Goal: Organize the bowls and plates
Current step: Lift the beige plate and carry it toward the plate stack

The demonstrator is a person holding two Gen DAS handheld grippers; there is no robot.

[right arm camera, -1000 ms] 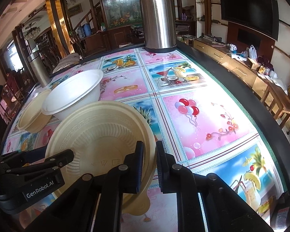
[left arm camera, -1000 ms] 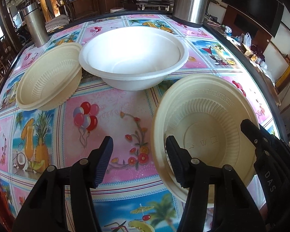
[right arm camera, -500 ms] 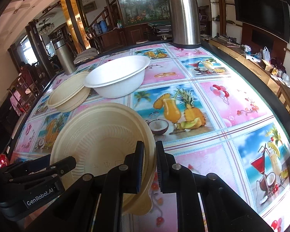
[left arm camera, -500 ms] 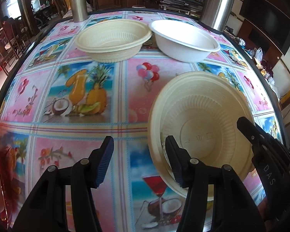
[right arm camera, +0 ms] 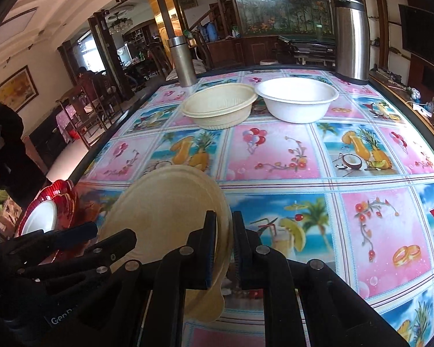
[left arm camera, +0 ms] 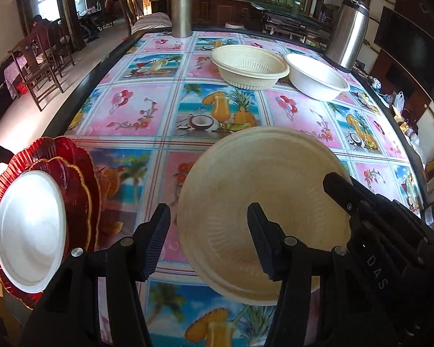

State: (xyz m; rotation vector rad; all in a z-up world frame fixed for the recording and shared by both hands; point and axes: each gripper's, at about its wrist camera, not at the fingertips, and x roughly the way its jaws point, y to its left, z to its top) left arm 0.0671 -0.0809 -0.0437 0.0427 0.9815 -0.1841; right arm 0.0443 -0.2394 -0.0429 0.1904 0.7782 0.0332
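Cream plate held tilted above the patterned worktop.
The right tongs (right arm camera: 225,248) are clamped on the rim of the cream plate (left arm camera: 263,211), which hangs over the near part of the worktop (left arm camera: 147,110). The left tongs (left arm camera: 207,240) stand apart, holding nothing, one finger in front of the plate. A cream bowl (left arm camera: 250,66) and a white bowl (left arm camera: 316,76) sit side by side at the far end; red plates (left arm camera: 78,179) with a white plate (left arm camera: 31,231) on top lie at the near left edge.
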